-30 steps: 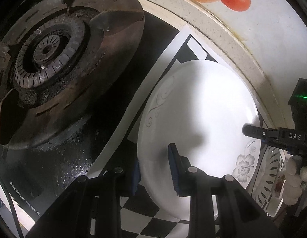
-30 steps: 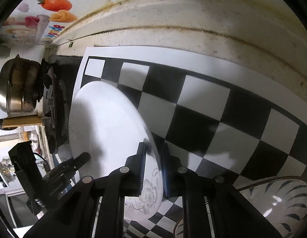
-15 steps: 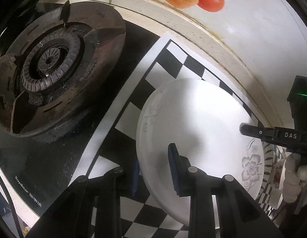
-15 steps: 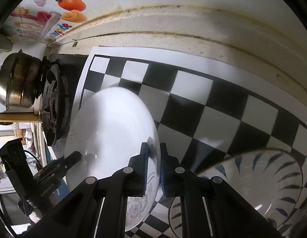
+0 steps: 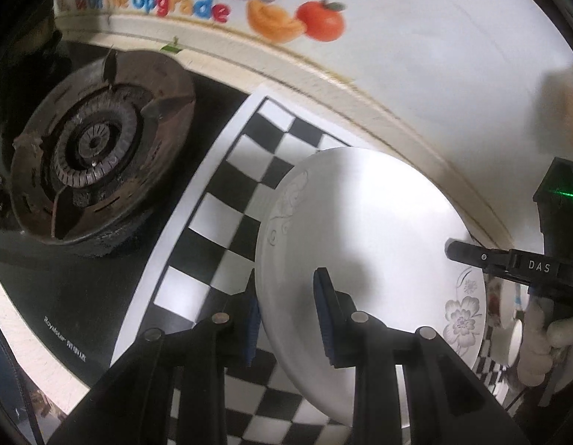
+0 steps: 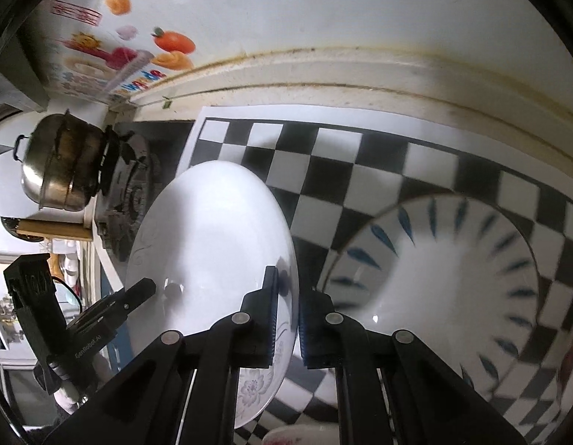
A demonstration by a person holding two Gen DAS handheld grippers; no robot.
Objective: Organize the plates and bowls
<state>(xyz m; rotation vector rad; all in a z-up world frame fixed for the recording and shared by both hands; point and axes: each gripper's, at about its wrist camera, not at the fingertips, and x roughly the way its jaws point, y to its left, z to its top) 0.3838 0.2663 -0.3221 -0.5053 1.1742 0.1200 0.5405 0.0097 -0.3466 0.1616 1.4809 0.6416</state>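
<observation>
White plate (image 5: 368, 230): flower print at rim, held above checkered mat (image 5: 227, 200). Left gripper (image 5: 286, 307): jaws straddle the near rim, apparently clamped, though contact is hard to confirm. Right gripper (image 6: 286, 311): narrow, pinching the opposite rim. Blue-patterned bowl (image 6: 453, 278): on mat, right of plate. Gas burner (image 5: 97, 148): left of mat.

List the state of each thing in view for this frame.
White plate: lifted and tilted, gripped at both rims.
Left gripper: shut on the plate's rim.
Right gripper: shut on the opposite rim.
Blue-leaf plate: lying flat on the checkered mat.
Burner: unlit, nothing on it.
Pot: sitting on the far burner.
</observation>
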